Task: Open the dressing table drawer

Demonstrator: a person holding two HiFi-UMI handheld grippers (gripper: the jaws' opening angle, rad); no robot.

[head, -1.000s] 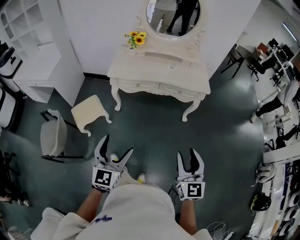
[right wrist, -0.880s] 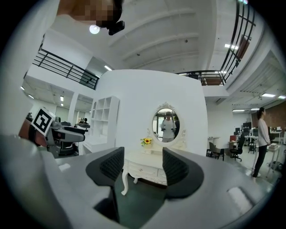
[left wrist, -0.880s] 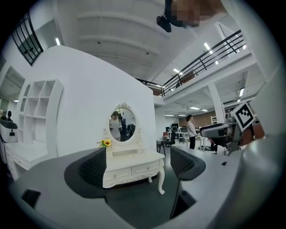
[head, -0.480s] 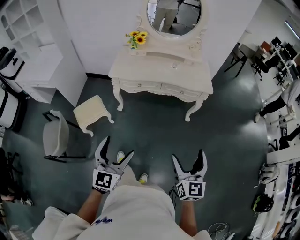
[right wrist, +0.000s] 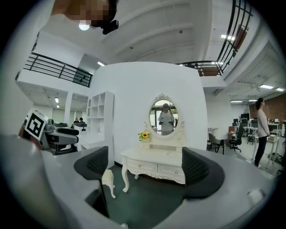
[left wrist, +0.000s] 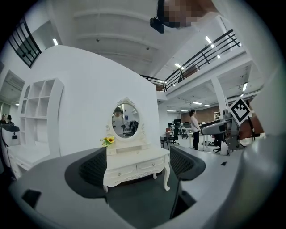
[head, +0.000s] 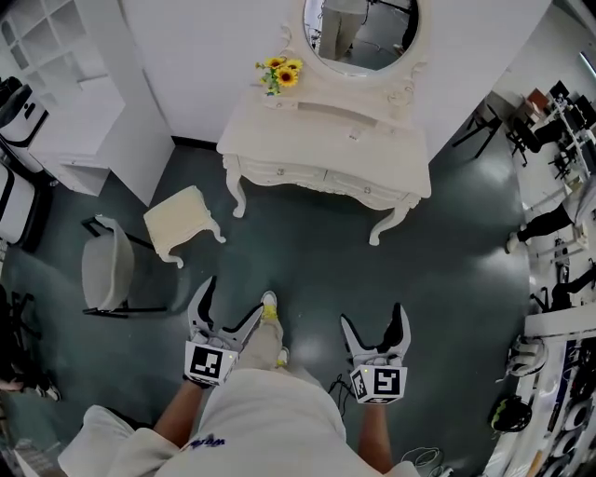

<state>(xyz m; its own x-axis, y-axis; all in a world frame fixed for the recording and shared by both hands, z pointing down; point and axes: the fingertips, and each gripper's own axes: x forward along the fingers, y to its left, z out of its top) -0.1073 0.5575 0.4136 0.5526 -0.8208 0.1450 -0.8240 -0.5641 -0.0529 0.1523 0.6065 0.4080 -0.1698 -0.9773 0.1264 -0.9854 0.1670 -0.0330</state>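
Note:
A cream dressing table [head: 317,130] with an oval mirror [head: 358,28] stands against the white wall, well ahead of me. Its two front drawers [head: 321,177] are shut, each with a small knob. Both gripper views show the same table [left wrist: 136,165] [right wrist: 154,163] at a distance. My left gripper [head: 226,310] and right gripper [head: 375,319] hang above the dark floor, far short of the table. Both stand open with nothing between their jaws.
A small cream stool [head: 180,224] lies left of the table, and a grey chair [head: 104,270] stands beyond it. White shelving [head: 56,84] fills the left. Sunflowers [head: 281,73] sit on the tabletop. Desks and people occupy the right side.
The right gripper's jaws have spread wide from a narrower gap. The whole view has drawn slightly closer to the table, and a shoe has stepped forward between the grippers.

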